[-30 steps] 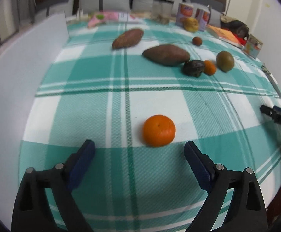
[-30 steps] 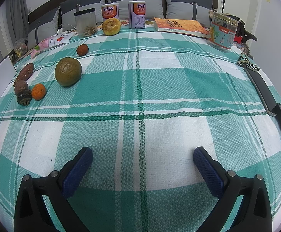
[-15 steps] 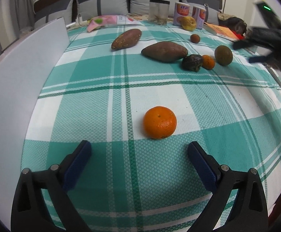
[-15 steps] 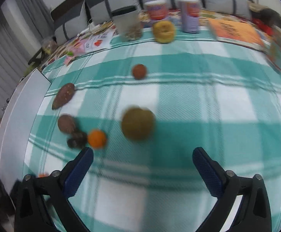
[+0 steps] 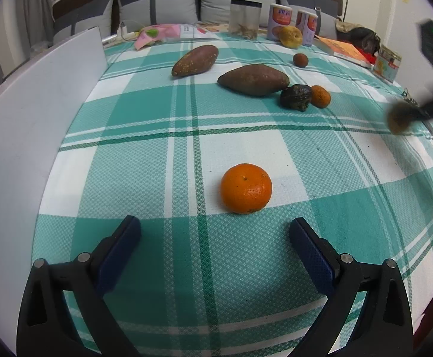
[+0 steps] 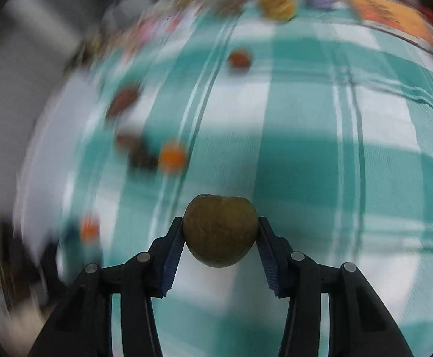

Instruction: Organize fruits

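R gripper [image 6: 220, 232] is closing its jaws on a green-brown fruit [image 6: 220, 230], both pads touching the fruit's sides, fruit sitting between them above the cloth [image 6: 305, 148]; R view is badly blurred. In L view the same fruit is showing as a blur near the cloth's right edge, w/ the R gripper's dark body over it. L gripper [image 5: 215, 232] is hanging wide open w/ nothing between its pads, pointing down at the checked cloth. An orange [image 5: 246, 188] is lying just ahead of it, apart from both pads, nearer the right 1. Toward the far edge, 2 sweet potatoes [image 5: 253, 79] are lying near each other, w/ a dark lump [image 5: 295, 97] touching a small orange [image 5: 320, 96] just beside the nearer 1. A white board [image 5: 23, 136] is standing along the cloth's left edge.
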{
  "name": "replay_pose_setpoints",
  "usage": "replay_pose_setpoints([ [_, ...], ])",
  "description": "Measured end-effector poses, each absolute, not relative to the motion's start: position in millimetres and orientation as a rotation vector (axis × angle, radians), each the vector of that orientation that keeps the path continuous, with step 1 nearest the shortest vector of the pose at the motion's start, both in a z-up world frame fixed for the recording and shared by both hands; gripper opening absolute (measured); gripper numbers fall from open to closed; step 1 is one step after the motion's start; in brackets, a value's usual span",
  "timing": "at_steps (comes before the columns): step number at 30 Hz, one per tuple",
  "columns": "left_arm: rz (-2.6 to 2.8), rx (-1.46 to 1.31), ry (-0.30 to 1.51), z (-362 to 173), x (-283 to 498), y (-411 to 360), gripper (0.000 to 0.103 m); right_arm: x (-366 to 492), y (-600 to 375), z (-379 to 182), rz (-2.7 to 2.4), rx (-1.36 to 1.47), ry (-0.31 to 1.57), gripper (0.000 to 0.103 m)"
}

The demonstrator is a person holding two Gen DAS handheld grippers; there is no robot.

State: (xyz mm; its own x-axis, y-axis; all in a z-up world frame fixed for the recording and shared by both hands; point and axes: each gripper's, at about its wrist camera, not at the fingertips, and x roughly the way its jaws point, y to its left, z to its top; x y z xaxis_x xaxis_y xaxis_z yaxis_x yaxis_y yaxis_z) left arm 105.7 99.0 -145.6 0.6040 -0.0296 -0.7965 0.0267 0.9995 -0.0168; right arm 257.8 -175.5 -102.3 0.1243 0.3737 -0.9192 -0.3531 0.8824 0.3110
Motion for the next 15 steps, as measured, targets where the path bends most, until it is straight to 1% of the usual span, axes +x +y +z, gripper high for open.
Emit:
replay_pose_setpoints([
  [4,-0.032,-0.003,0.922,-145.7,105.6,99.1,0.100,199.9,-162.5,-102.7,0.588,-0.385,1.520,0.048],
  [7,-0.033,-0.003,0.921,-145.8,105.5,99.3,0.100,178.0,-147.8,-118.2,0.569,-0.598,1.561,0.048],
  [10,-0.033,-0.003,0.921,-145.9,105.4,99.3,0.100,176.7,-131.8,-133.1,0.533,-0.656,1.539,0.049],
  [15,-0.033,-0.003,0.920,-146.0,105.7,98.5,0.100,186.0,-117.0,-133.8,0.517,-0.615,1.485,0.049],
])
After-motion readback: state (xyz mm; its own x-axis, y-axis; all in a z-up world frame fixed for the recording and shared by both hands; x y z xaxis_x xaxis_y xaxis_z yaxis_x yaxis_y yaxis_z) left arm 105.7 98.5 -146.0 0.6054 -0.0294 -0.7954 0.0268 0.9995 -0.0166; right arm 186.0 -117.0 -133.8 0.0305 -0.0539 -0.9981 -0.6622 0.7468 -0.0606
